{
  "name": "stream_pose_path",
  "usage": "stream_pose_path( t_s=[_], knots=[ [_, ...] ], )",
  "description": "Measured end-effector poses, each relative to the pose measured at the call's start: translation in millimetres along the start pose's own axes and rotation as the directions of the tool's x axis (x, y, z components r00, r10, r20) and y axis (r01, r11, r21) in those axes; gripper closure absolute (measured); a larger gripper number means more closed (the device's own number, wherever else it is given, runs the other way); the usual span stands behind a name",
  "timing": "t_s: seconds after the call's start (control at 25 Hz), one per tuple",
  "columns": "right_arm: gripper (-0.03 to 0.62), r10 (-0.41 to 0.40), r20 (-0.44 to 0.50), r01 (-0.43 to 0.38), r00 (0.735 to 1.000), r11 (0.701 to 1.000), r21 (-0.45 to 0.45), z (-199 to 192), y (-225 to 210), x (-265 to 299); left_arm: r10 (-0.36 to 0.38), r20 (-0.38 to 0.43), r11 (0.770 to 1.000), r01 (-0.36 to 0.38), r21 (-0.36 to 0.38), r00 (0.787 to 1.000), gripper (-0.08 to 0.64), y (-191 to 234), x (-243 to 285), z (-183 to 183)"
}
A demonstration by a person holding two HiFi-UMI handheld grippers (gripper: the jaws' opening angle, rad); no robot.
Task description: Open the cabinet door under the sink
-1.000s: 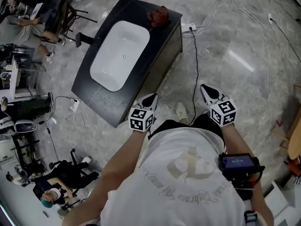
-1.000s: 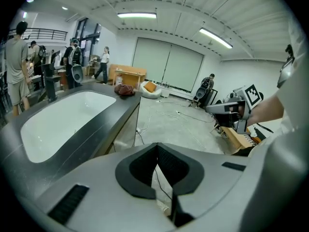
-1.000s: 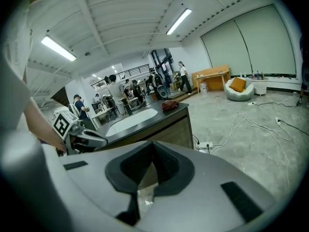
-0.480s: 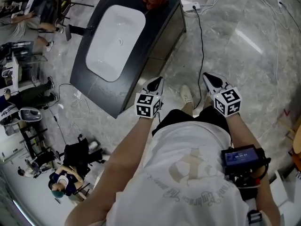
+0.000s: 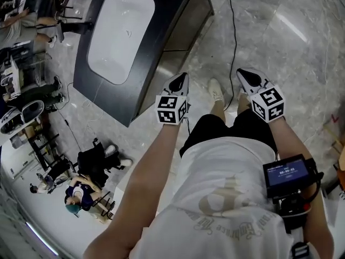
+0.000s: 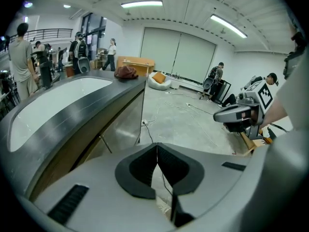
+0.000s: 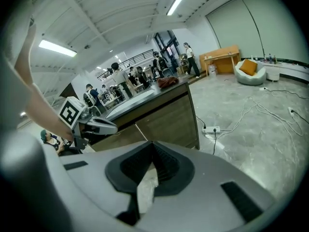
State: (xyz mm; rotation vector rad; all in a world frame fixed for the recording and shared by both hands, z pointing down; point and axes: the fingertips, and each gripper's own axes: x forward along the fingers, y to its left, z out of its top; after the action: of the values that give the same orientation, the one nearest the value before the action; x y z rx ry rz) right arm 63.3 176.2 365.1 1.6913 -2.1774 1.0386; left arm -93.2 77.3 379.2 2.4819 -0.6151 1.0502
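Right now both grippers are hanging in front of the sink counter [image 5: 86, 85], neither one touching it. The left gripper [image 5: 180, 80] is pointing toward the cabinet door [image 5: 186, 28] below the counter's near long edge, with its jaws pressed together and nothing between them. The right gripper [image 5: 248, 75] is hovering further to the right over the floor [image 5: 280, 42], its jaws likewise closed and empty. Under that same edge the two wood-fronted doors are sitting flush, with a seam dividing them. A white basin [image 5: 118, 34] is taking up most of the counter's top, and a red cloth [image 6: 125, 72] is lying at its far corner. A power strip [image 7: 211, 129] is lying on the floor just beyond the counter's far end.
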Motion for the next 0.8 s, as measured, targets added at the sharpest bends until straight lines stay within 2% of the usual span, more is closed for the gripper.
stream_pose_path(
  t_s=[0.16,0.28,0.4,0.52,0.68,0.8],
  knots=[
    [0.578,0.039,-0.025,-0.039,0.999,0.999,-0.011,-5,-11,19,0.036,0.000,0.999,-0.036,-0.026,0.999,0.549,11,17,-4],
    [0.578,0.071,-0.041,-0.073,0.997,0.996,-0.042,-4,-24,51,0.058,0.016,0.994,-0.057,-0.091,0.998,0.549,27,37,-6],
    [0.578,0.099,-0.063,-0.103,0.993,0.992,-0.066,-10,-22,52,0.079,0.021,0.985,-0.075,-0.158,0.997,0.549,16,32,-17],
    [0.578,0.117,-0.077,-0.123,0.990,0.989,-0.077,-17,-23,50,0.090,0.021,0.978,-0.084,-0.190,0.996,0.549,3,30,-28],
    [0.578,0.149,-0.099,-0.157,0.984,0.984,-0.084,-48,-43,81,0.117,0.040,0.965,-0.104,-0.243,0.992,0.549,9,54,-48],
    [0.578,0.180,-0.102,-0.187,0.978,0.980,-0.067,-75,-54,99,0.138,0.078,0.942,-0.107,-0.317,0.987,0.549,15,70,-59]
  ],
)
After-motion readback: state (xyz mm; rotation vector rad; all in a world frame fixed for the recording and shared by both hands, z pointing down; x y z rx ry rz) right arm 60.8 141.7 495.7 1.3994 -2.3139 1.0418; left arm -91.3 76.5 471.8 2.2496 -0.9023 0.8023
